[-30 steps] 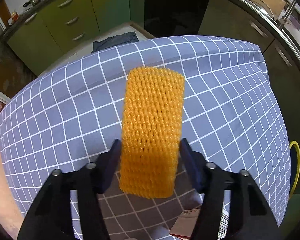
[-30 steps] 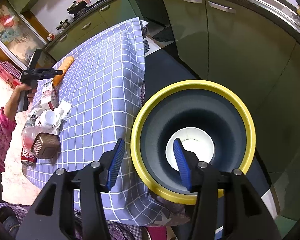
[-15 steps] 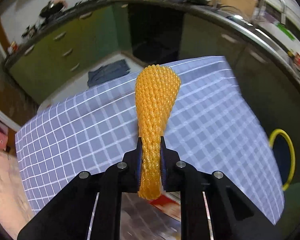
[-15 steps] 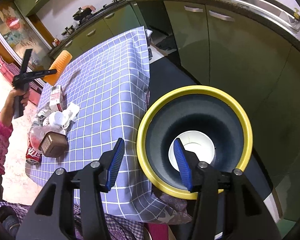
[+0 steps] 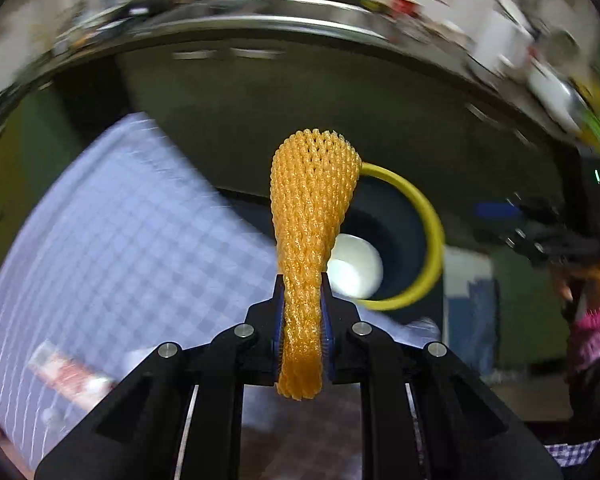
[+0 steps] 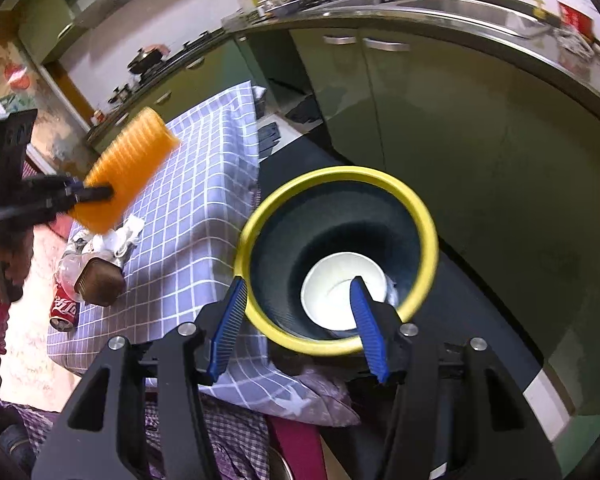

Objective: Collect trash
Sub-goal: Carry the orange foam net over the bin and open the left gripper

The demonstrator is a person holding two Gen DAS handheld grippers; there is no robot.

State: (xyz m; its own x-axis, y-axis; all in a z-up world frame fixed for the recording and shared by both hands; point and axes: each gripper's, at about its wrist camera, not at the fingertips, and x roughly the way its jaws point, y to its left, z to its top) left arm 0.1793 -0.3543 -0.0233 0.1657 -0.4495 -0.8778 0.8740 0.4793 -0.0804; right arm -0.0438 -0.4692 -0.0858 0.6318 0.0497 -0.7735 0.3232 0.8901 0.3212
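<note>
My left gripper (image 5: 303,320) is shut on an orange foam net sleeve (image 5: 312,208), which sticks up pinched between the blue pads. Behind the sleeve stands a dark bin with a yellow rim (image 5: 428,216), and a white cup (image 5: 356,272) lies in its bottom. In the right wrist view the left gripper (image 6: 100,192) carries the sleeve (image 6: 128,168) above the checked tablecloth (image 6: 188,220). My right gripper (image 6: 300,320) is open over the near rim of the bin (image 6: 340,172), gripping nothing.
More trash lies at the table's near corner: crumpled white paper (image 6: 124,236), a brown container (image 6: 100,284), a clear bottle (image 6: 68,268) and a red can (image 6: 62,312). A red-and-white carton (image 5: 68,376) lies on the cloth. Green kitchen cabinets (image 6: 440,120) stand behind the bin.
The left gripper closed on the orange sleeve, lifted it off the cloth and swung it right toward the bin. The right gripper shifted slightly over the bin and stayed open.
</note>
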